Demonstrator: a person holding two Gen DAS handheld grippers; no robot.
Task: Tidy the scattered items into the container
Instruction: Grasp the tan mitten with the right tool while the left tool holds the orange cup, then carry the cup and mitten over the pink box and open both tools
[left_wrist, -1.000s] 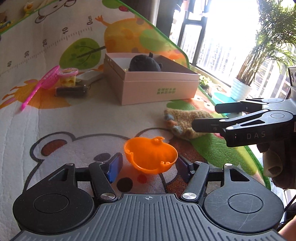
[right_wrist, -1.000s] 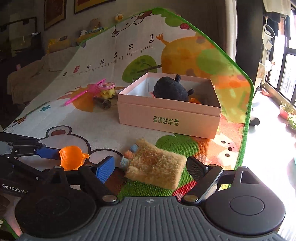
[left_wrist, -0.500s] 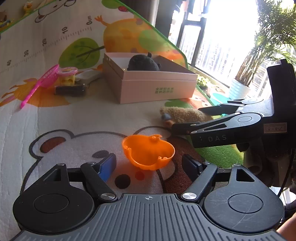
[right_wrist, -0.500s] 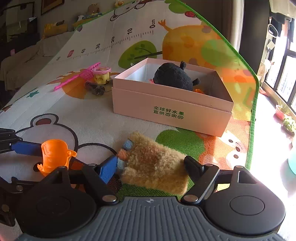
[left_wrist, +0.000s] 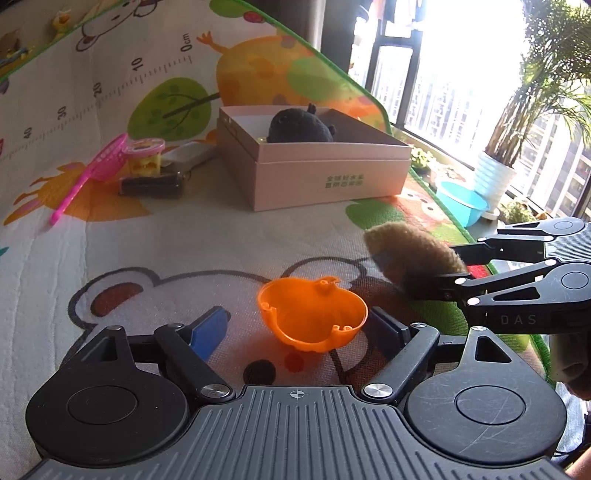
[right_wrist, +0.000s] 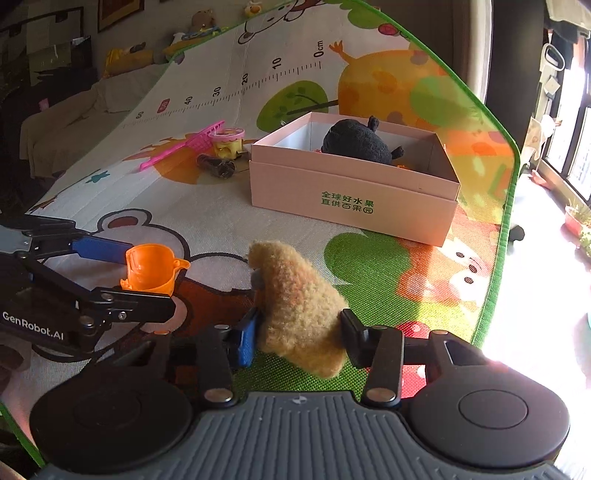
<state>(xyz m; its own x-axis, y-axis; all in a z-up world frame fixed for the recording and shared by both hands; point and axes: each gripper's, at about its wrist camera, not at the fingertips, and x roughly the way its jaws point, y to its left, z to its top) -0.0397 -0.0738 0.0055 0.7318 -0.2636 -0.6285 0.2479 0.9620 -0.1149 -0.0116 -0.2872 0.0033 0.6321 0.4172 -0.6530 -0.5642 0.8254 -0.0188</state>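
An orange pumpkin-shaped shell (left_wrist: 312, 314) sits on the play mat between the fingers of my left gripper (left_wrist: 299, 325), which is open with a gap on the shell's left side. From the right wrist view, the same shell (right_wrist: 149, 269) shows between the left gripper's (right_wrist: 147, 275) blue-padded fingers. My right gripper (right_wrist: 301, 339) is shut on a tan fuzzy plush (right_wrist: 295, 306) and holds it tilted above the mat. The pink box (right_wrist: 351, 199) stands beyond, with a black plush (right_wrist: 356, 142) inside. The left wrist view shows the tan plush (left_wrist: 413, 254) and the box (left_wrist: 325, 177) too.
Left of the box lie a pink net scoop (left_wrist: 92, 173), a yellow toy cup with a pink lid (left_wrist: 146, 158), a dark cylinder (left_wrist: 151, 186) and a white item (left_wrist: 188, 153). The mat's green edge (right_wrist: 498, 258) runs along the right, with floor, a blue basin (left_wrist: 461, 206) and potted plants beyond.
My right gripper has shut on the tan plush and raised it off the mat. My left gripper stays open around the orange shell, a little nearer to it.
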